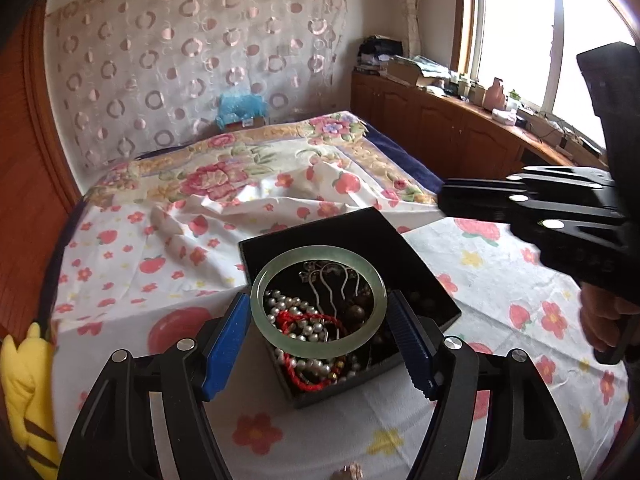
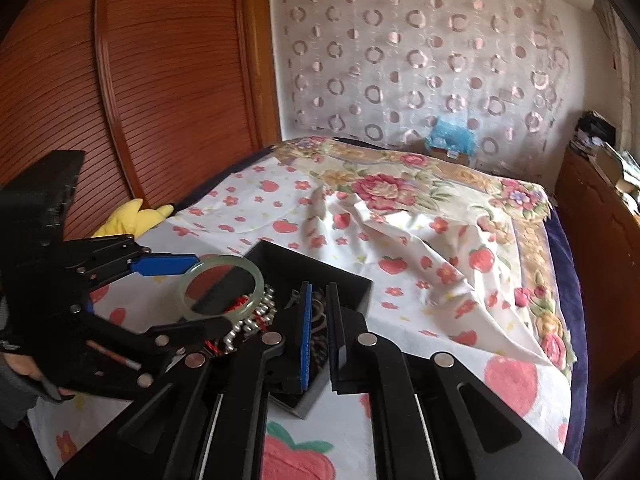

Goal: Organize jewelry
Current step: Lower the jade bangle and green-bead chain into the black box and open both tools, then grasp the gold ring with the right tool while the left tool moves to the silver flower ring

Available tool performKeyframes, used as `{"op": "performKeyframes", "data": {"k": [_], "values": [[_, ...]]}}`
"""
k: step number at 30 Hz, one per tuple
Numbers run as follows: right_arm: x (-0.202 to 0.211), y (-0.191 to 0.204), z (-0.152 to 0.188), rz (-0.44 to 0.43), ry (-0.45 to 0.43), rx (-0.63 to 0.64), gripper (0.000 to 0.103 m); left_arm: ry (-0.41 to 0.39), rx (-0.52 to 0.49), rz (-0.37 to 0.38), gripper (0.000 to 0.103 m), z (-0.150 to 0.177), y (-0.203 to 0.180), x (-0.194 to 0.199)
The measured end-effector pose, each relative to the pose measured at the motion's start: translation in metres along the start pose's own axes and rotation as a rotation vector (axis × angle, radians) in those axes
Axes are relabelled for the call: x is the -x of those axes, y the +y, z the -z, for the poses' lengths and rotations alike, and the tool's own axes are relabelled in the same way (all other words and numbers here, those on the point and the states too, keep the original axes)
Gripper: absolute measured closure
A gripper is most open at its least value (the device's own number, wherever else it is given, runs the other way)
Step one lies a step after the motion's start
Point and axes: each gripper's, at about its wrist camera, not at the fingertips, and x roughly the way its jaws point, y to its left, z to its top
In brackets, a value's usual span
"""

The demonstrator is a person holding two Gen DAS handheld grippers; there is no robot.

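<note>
Left wrist: bangle [image 1: 318, 302] between hand-held gripper [image 1: 320, 312] pads.

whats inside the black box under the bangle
Through the bangle, held in the left claw, the box shows a pearl strand, red cord, silver hairpins and dark beads. The claw and box wall hide the rest.

The left gripper [image 1: 318, 312] has its blue fingers [image 1: 224, 344] spread wide, clamping from both sides. The right gripper [image 2: 320, 332] points forward, fingers nearly together with a narrow gap.
</note>
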Motion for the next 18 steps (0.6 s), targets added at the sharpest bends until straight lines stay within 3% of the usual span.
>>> {"op": "performKeyframes", "data": {"k": [7, 18], "values": [[0.015, 0.001, 0.030, 0.027, 0.015, 0.002, 0.094, 0.038, -0.022, 0.008, 0.036, -0.002, -0.007, -0.022], [0.046, 0.008, 0.083, 0.015, 0.033, -0.026, 0.094, 0.008, -0.028, 0.005, 0.035, 0.010, -0.021, 0.007]]}}
